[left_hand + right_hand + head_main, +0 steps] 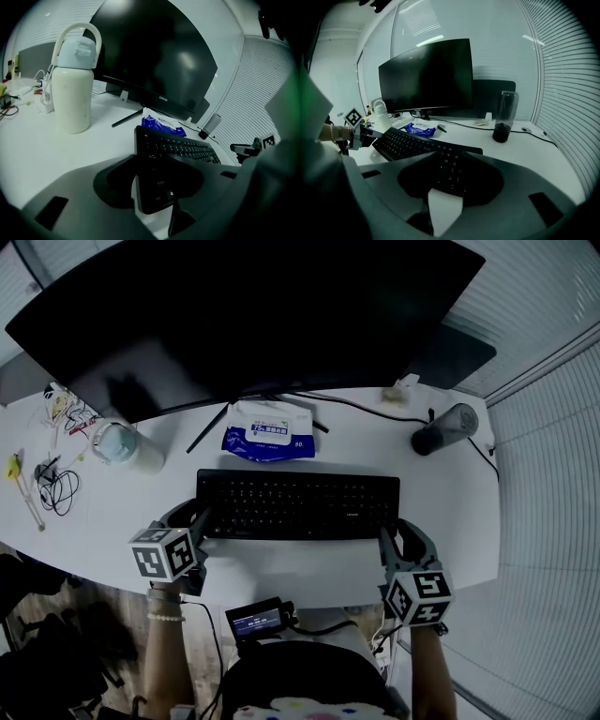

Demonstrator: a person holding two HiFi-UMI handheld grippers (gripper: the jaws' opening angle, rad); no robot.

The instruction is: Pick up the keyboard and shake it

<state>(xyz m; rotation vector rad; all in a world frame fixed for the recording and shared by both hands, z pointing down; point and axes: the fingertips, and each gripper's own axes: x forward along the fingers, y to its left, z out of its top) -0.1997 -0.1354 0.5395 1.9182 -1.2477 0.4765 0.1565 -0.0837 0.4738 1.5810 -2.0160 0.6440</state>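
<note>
A black keyboard (298,504) lies flat on the white desk (281,563), in front of the monitor. My left gripper (195,521) is at its left end. In the left gripper view the keyboard's (183,147) near left corner sits between the jaws of that gripper (154,173), which are closed against it. My right gripper (398,538) is at the keyboard's right front corner. In the right gripper view the keyboard's (408,143) right end shows in the gap of the right gripper (450,173), whose jaws stand a little apart and do not press on it.
A large dark monitor (253,315) stands behind the keyboard, with a blue pack of wipes (269,432) at its foot. A white bottle (127,446) and loose cables (52,488) are at the left, a dark tumbler (445,427) at the right. The desk's front edge runs just before my grippers.
</note>
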